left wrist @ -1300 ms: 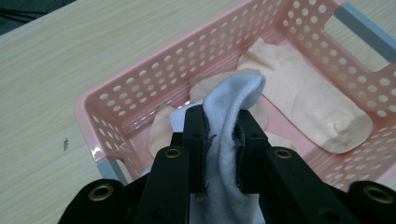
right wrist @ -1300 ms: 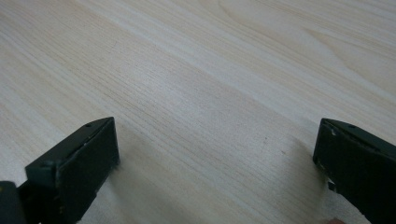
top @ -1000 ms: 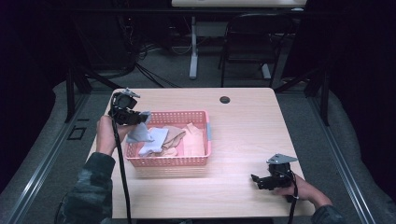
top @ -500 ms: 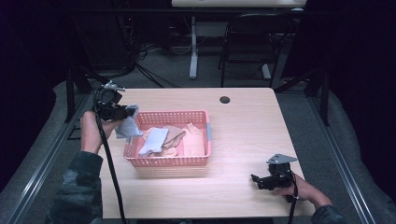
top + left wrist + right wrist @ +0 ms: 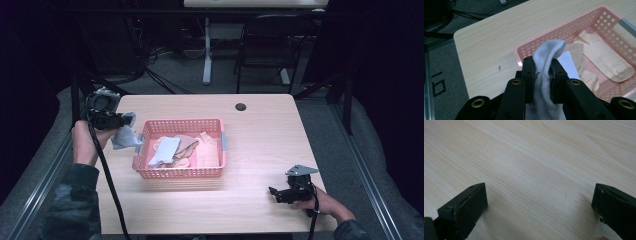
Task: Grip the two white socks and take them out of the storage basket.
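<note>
Pale wood-grain counter point(image 5: 260, 145), centre of the high view, carries a pink perforated basket point(image 5: 180, 172) left of middle holding peach socks point(image 5: 207, 150) and a white sock point(image 5: 164, 151). Left tool point(image 5: 117, 121), at the frame's left edge just outside the basket's left wall, pinches a pale grey sock point(image 5: 544, 75) between pressed jaws. Right tool point(image 5: 274, 192), lower right on bare counter, jaws spread wide apart, well clear of the basket.

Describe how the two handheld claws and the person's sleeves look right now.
Both claws, left claw and right claw, are black with flat black jaws; brass-coloured rivets show in the left gripper view. Each carries a grey three-cornered plate and trails a black cable. The sleeves are dark camouflage-patterned.
</note>
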`<action>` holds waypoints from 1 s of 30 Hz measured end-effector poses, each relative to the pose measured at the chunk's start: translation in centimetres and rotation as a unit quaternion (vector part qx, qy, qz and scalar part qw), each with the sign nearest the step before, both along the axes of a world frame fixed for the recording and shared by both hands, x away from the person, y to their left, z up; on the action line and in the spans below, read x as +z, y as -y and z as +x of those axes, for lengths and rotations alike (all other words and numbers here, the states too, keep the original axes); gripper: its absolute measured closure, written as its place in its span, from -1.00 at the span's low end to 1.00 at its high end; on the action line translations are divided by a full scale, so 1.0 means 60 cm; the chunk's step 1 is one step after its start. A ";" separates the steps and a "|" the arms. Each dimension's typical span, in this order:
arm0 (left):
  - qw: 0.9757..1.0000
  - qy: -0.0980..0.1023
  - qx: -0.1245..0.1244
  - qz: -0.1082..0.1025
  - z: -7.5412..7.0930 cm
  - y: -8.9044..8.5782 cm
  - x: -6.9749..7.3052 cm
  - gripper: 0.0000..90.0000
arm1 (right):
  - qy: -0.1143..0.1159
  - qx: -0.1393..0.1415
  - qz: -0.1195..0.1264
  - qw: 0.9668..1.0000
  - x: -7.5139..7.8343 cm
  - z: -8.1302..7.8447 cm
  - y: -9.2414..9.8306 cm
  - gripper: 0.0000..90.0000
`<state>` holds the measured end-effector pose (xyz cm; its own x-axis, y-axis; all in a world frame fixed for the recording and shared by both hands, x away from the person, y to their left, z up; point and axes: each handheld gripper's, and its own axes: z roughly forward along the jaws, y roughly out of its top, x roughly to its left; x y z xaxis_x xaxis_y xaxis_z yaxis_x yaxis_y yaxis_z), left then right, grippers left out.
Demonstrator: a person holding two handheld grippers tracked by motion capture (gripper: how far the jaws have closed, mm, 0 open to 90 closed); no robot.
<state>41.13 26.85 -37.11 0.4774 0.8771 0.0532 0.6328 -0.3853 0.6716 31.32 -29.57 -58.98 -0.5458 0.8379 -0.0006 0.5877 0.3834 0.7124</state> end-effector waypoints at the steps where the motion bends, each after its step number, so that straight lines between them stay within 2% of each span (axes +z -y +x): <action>1: 1.000 0.000 0.002 0.000 -0.001 -0.004 0.000 0.72 | 0.000 0.000 0.000 1.000 0.000 0.000 0.000 -1.00; 8: 1.000 -0.008 0.018 0.007 -0.008 -0.032 -0.003 0.72 | 0.000 0.000 0.000 1.000 0.000 0.000 0.000 -1.00; 16: 0.999 -0.017 0.041 0.009 -0.016 -0.064 -0.018 0.72 | 0.000 0.000 0.000 1.000 0.000 0.000 0.000 -1.00; 22: 0.998 -0.026 0.051 0.004 -0.017 -0.079 -0.039 0.72 | 0.000 0.000 0.000 1.000 0.000 0.000 0.000 -1.00; 30: 0.997 -0.052 0.065 0.008 -0.012 -0.092 -0.076 0.72 | 0.000 0.000 0.000 1.000 0.000 0.000 0.000 -1.00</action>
